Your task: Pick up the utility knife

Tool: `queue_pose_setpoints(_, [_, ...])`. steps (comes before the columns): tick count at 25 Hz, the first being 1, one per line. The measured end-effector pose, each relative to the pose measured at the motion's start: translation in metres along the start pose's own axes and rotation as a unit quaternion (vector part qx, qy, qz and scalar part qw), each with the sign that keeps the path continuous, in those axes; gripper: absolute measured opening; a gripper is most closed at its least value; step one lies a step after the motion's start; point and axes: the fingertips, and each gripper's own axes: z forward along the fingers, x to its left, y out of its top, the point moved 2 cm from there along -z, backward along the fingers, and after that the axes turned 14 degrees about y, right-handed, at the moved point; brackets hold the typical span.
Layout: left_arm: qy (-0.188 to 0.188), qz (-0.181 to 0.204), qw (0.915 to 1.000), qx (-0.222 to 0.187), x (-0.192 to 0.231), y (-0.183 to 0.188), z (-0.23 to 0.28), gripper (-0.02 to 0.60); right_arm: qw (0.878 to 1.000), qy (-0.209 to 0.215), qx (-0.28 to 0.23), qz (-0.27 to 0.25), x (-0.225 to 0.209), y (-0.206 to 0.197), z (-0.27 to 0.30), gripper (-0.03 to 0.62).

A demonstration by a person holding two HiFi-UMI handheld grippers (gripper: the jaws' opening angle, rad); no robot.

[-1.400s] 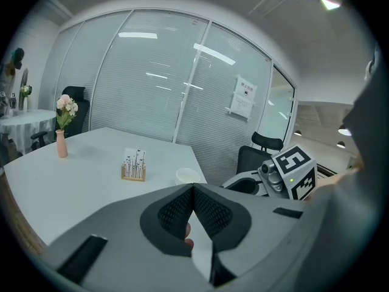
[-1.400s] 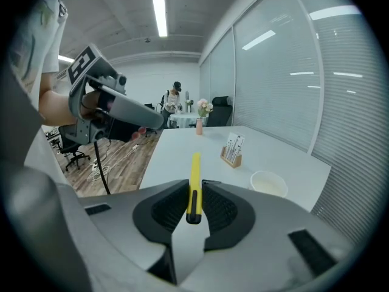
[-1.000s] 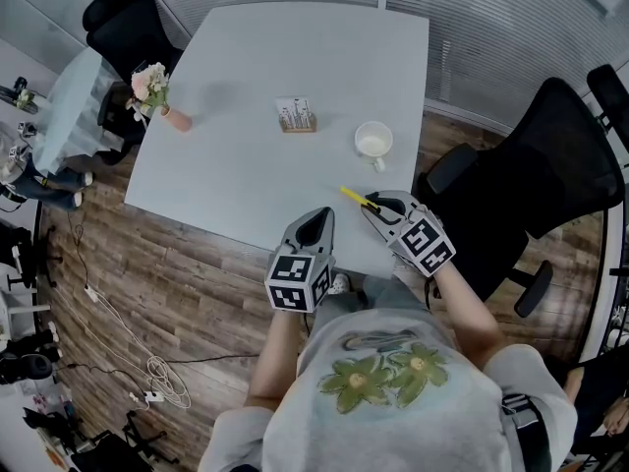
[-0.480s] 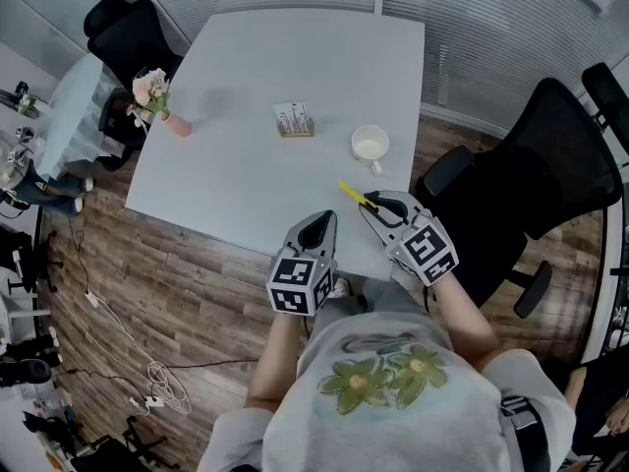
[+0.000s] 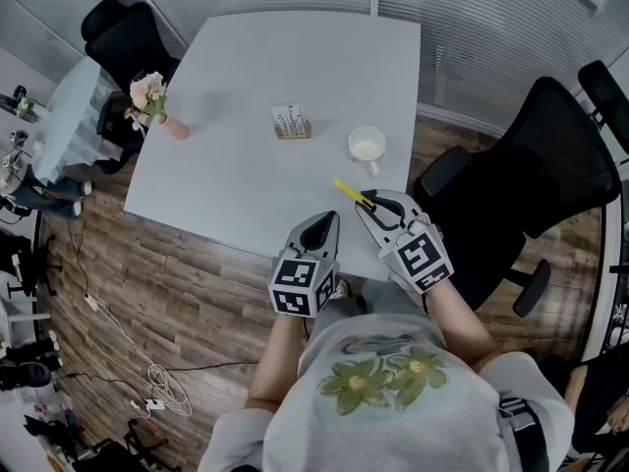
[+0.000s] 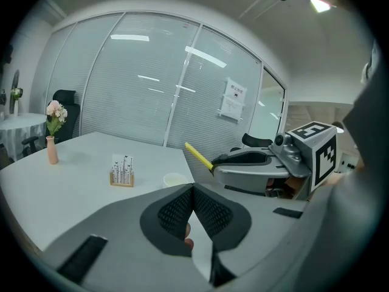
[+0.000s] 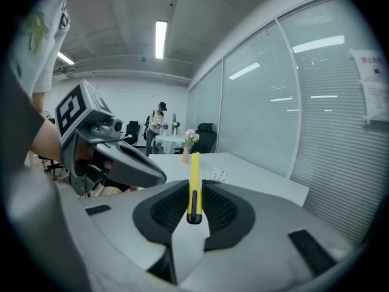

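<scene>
We held the yellow utility knife [image 7: 194, 169] pinched between the right gripper's [image 7: 194, 193] pads, pointing forward over the table [image 5: 246, 165], while the left gripper [image 6: 193, 192] was pressed together.

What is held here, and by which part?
The right tongs grip the yellow utility knife by its black-tipped rear end, the yellow body sticking out ahead. The left tongs, shut, hold nothing.

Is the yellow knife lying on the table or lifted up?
Lifted up. The right gripper is clamped on the utility knife, and the left gripper view shows it poking out above the table.
</scene>
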Motion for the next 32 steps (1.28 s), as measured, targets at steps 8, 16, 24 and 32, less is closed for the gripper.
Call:
queue_pose_setpoints(8, [0.001, 0.001, 1.0, -0.004, -0.0005, 0.0015, 0.0015, 0.002, 1.0, -0.013, -0.011, 0.018, -0.0031, 0.0038, -0.0052, 0.071])
queue_pose_setpoints(16, [0.001, 0.0, 1.0, -0.005, 0.0027, 0.004, 0.0036, 0.002, 1.0, -0.013, -0.012, 0.019, -0.0048, 0.0076, -0.0025, 0.069])
queue_pose_setpoints(24, [0.004, -0.002, 1.0, -0.005, 0.0063, 0.0039, 0.0047, 0.002, 1.0, -0.01, -0.012, 0.018, -0.0051, 0.0081, 0.0006, 0.069])
queue_pose_setpoints(32, [0.006, -0.002, 1.0, -0.005, 0.0065, 0.0043, 0.0043, 0.002, 1.0, -0.007, -0.01, 0.019, -0.0056, 0.0082, 0.0007, 0.069])
